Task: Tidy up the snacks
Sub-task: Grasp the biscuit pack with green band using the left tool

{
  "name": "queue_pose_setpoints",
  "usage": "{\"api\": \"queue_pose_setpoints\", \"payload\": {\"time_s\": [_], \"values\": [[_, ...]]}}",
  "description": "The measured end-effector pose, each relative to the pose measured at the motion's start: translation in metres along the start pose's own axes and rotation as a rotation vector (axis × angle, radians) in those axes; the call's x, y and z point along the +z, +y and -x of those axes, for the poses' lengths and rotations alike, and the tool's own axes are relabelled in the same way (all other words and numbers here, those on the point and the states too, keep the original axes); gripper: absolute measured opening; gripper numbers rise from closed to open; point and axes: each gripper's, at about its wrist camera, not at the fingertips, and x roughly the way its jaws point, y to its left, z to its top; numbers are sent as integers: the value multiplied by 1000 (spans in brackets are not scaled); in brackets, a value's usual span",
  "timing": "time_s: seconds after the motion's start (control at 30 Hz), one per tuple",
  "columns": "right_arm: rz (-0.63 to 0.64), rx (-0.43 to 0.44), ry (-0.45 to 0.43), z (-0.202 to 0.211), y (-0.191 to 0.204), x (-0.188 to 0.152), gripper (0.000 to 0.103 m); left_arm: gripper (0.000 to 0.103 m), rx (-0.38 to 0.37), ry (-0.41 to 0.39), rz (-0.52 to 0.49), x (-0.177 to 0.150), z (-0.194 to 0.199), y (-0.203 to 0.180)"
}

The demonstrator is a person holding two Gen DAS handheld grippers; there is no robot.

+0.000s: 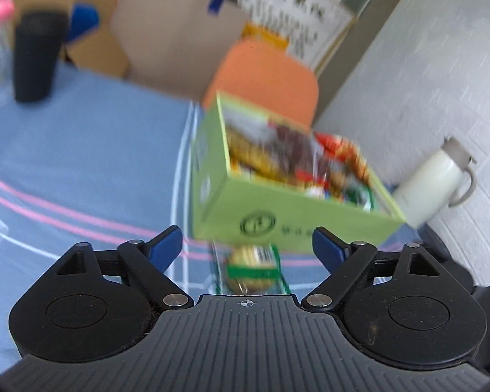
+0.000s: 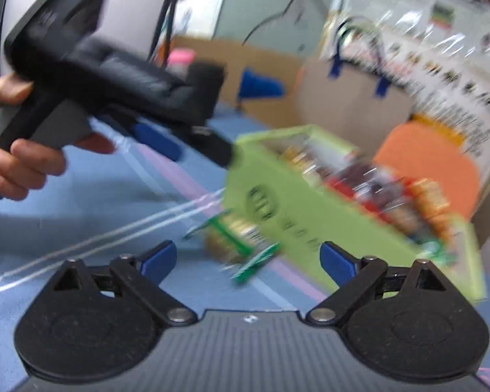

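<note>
On blue cloth, green box packed w/ mixed snack packs, green-edged snack packet just beside it, left gripper & right gripper both wide apart, empty, only right view shows hand holding left gripper.

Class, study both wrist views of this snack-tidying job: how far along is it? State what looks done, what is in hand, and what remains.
Done: the green box already holds many snack packets. In hand: nothing; the left gripper and right gripper are both open and empty. Left: one green-edged snack packet lies on the blue cloth beside the box, not yet put in.
</note>
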Motion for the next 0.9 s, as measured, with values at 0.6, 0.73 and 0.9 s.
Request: {"api": "queue_pose_setpoints", "payload": {"time_s": [0.6,0.73,0.9], "values": [[-226,83,81,21,30,-28,94,48,-29,229,-253,-34,-45,-52],[-324,53,72,60,49,-62,94,52,-95,276,-376,-66,-44,-91],[-378,-4,42,102,66,-85,93,49,-79,249,-522,-98,-35,-132]]}}
